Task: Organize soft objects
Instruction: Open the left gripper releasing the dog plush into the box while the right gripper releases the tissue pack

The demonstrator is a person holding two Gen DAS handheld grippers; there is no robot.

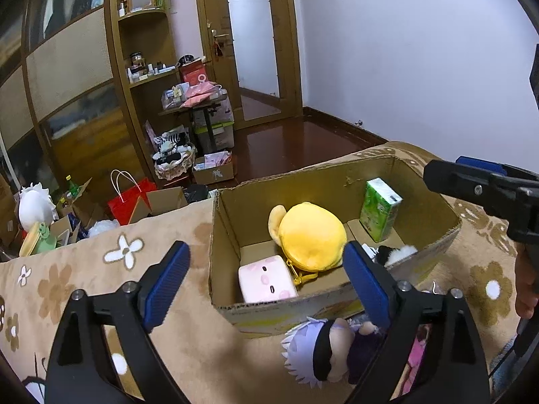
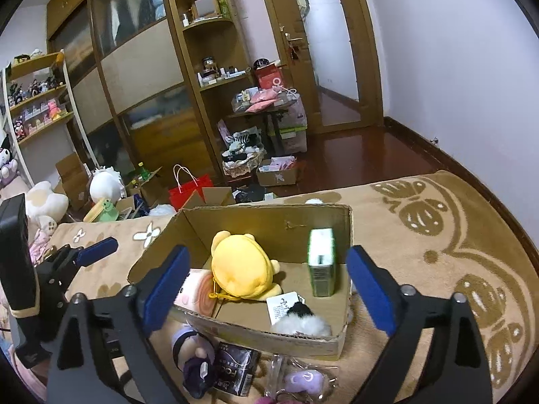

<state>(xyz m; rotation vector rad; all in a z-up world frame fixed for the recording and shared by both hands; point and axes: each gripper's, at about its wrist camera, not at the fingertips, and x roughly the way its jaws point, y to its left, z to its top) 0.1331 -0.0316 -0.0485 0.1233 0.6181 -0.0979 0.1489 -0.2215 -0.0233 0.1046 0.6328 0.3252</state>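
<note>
Cardboard box (image 1: 232,235): ahead of both grippers, on the flowered blanket (image 1: 84,269), top open.
Inside, four things: one yellow plush (image 1: 311,235), one pink cube plush (image 1: 266,279), one green tissue pack (image 1: 380,208) standing upright, one black-and-white plush (image 2: 303,320) with a paper tag (print too small to read).
Doll (image 1: 323,346): white hair, black blindfold, lying outside the box's near wall, just below the left gripper's right finger.
Left gripper (image 1: 266,286): jaws spread wide, holding nothing.
Right gripper (image 2: 269,289): likewise wide apart, empty.

Flowered blanket (image 1: 188,346) under cardboard box (image 1: 286,309), doll (image 1: 323,350)
</note>
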